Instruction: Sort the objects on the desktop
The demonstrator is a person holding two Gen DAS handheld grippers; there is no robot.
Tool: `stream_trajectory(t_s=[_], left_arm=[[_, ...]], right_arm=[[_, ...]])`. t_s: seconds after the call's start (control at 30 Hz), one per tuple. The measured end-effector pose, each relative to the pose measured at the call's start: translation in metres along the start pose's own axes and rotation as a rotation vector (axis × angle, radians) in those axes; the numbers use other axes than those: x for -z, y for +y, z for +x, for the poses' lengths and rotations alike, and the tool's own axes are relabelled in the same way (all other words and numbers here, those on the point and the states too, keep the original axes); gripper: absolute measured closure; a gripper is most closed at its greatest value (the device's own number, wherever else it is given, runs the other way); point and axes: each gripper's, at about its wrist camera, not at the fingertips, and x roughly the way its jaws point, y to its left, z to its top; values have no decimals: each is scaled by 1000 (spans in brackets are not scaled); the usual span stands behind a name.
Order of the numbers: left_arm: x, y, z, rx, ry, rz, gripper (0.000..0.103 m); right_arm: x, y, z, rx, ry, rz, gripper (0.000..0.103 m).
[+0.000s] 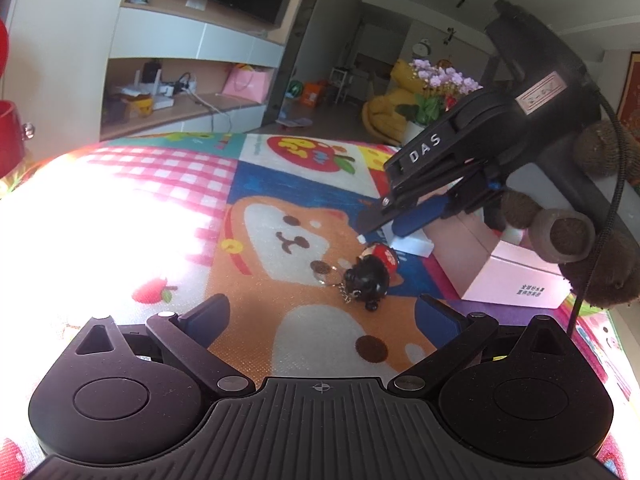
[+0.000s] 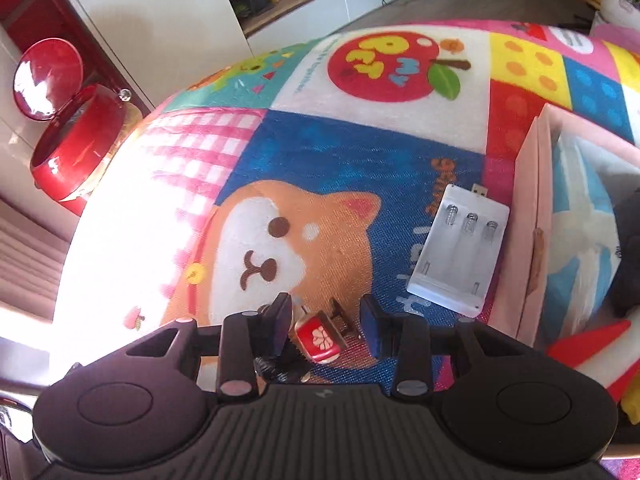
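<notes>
A black and red figurine keychain (image 1: 372, 272) with a metal ring and chain lies on the cartoon play mat (image 1: 280, 216). My left gripper (image 1: 320, 316) is open and empty, a little short of it. My right gripper (image 1: 382, 226) comes down from the right, just above the keychain. In the right wrist view the right gripper (image 2: 326, 330) is open, with the keychain's red cap (image 2: 320, 338) between its fingers, untouched by the right finger. A white battery charger (image 2: 458, 252) lies on the mat to the right.
An open pink box (image 2: 536, 240) holding soft items stands at the mat's right side; it also shows in the left wrist view (image 1: 516, 280). A brown plush toy (image 1: 600, 248) sits by it. A red lidded pot (image 2: 76, 136) stands off the mat's left edge.
</notes>
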Motion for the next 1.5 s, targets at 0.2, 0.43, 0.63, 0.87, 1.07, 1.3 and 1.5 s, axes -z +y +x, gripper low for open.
stream_trajectory(t_s=[0.2,0.43,0.63,0.87,1.07,1.3,1.5], left_arm=[[0,0,2,3,13,2,2],[0,5,0,10,9,-34,1],[-1,15,-4,-20,-15,-107,1],[-2,19,-3,-12,1,-126,1],[-3,16,0,-11,25,-105,1],[-2,6,4,5,51,-41,0],[-1,-7,7,-19,79,35,0]], right_arm=[[-16,-4,-15,130,-111,-9,66],[-22,-26,24,201,-53,87,83],[14,-12,7,85,-18,97,86],[86,-10,-29,-9,-16,127,86],[140,-34,-61,37,-95,185,86],[189,-80,-89,260,-209,254,86],[217,-105,-94,483,-284,249,66]])
